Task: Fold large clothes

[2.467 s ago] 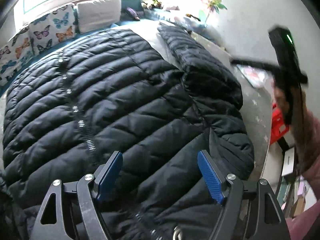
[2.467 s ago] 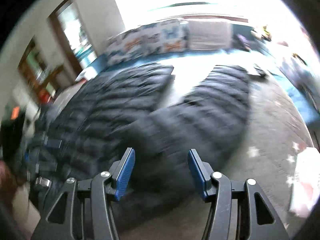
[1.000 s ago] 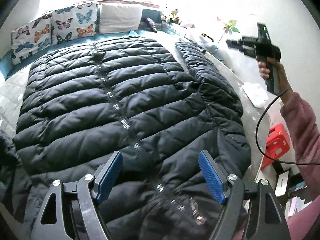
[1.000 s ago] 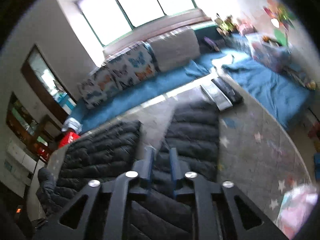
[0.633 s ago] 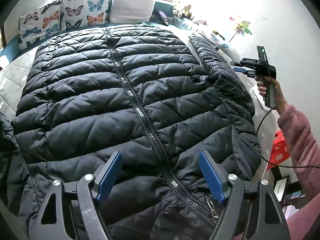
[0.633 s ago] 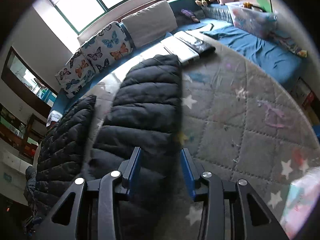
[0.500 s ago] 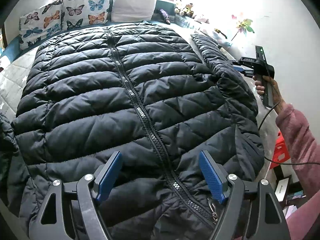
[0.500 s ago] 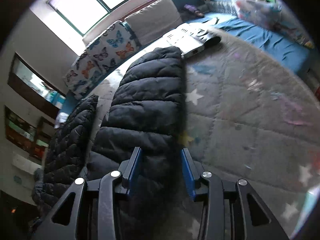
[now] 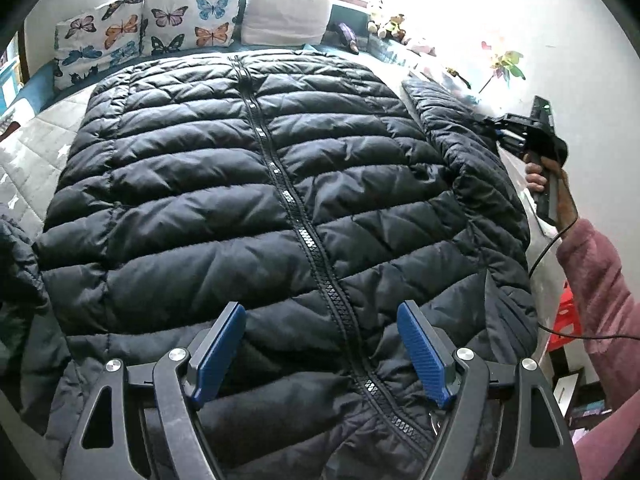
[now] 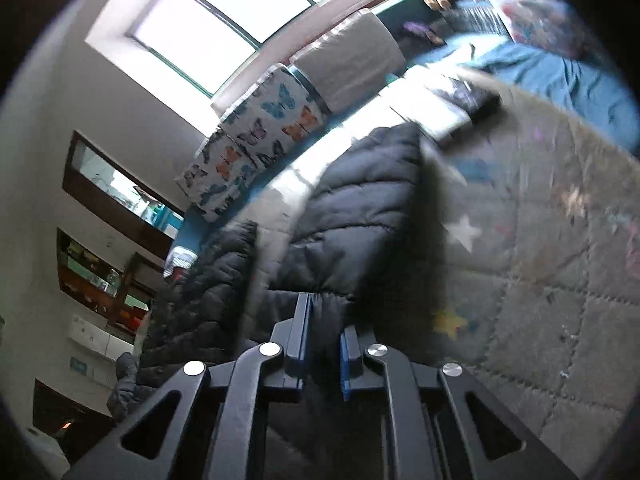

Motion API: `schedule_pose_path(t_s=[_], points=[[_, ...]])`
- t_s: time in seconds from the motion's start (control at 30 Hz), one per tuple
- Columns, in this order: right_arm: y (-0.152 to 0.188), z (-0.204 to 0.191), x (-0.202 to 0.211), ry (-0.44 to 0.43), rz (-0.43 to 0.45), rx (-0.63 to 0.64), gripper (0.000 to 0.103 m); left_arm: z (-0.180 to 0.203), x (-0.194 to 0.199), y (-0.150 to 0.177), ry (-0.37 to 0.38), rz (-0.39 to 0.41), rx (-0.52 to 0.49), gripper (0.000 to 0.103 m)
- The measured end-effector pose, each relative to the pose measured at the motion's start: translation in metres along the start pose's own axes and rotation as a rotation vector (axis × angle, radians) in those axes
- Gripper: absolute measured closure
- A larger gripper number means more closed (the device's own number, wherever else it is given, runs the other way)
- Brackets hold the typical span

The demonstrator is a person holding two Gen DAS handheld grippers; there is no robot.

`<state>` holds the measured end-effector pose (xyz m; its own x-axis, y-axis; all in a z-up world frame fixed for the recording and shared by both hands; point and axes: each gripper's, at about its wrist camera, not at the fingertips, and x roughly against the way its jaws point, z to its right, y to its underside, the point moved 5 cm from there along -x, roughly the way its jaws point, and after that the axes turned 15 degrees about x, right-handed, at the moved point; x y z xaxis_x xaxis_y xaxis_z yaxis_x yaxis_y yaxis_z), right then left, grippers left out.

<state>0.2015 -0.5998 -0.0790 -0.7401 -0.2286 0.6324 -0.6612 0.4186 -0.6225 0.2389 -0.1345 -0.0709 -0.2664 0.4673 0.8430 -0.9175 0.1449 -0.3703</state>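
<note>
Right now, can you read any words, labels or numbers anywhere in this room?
None can be read.
The black puffer jacket shows no label or logo.
The butterfly cushions bear pictures only.
The small plaques on the wall units are too blurred to read.

Butterfly cushions (image 9: 152, 28), plain cushion (image 9: 286, 20), red stool (image 9: 568, 316), window (image 10: 240, 12)

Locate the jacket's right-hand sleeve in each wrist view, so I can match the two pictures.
Left wrist view: the sleeve runs down the right side of the black puffer jacket, with the right gripper at its outer edge.
Right wrist view: the sleeve fills the centre, its edge pinched in the right gripper.
Shared landmark: the butterfly cushions.
</note>
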Motion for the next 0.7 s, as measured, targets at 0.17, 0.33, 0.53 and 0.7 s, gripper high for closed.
schedule_pose_path(t_s=[0.17, 0.33, 0.53, 0.7], points=[[-0.024, -0.064, 0.037, 0.011, 0.077, 0.118, 0.091, -0.008, 0.027, 0.005, 0.027, 0.060, 0.002, 0.020], [-0.033, -0.156, 0.067, 0.001, 0.123, 0.280, 0.091, -0.025, 0.067, 0.020, 0.063, 0.143, 0.006, 0.020], [0.003, -0.279, 0.078, -0.047, 0.098, 0.521, 0.091, -0.057, 0.111, 0.045, 0.113, 0.227, 0.038, 0.020], [0.077, -0.363, 0.045, -0.084, -0.019, 0.739, 0.091, -0.083, 0.132, 0.067, 0.137, 0.254, 0.077, 0.020]])
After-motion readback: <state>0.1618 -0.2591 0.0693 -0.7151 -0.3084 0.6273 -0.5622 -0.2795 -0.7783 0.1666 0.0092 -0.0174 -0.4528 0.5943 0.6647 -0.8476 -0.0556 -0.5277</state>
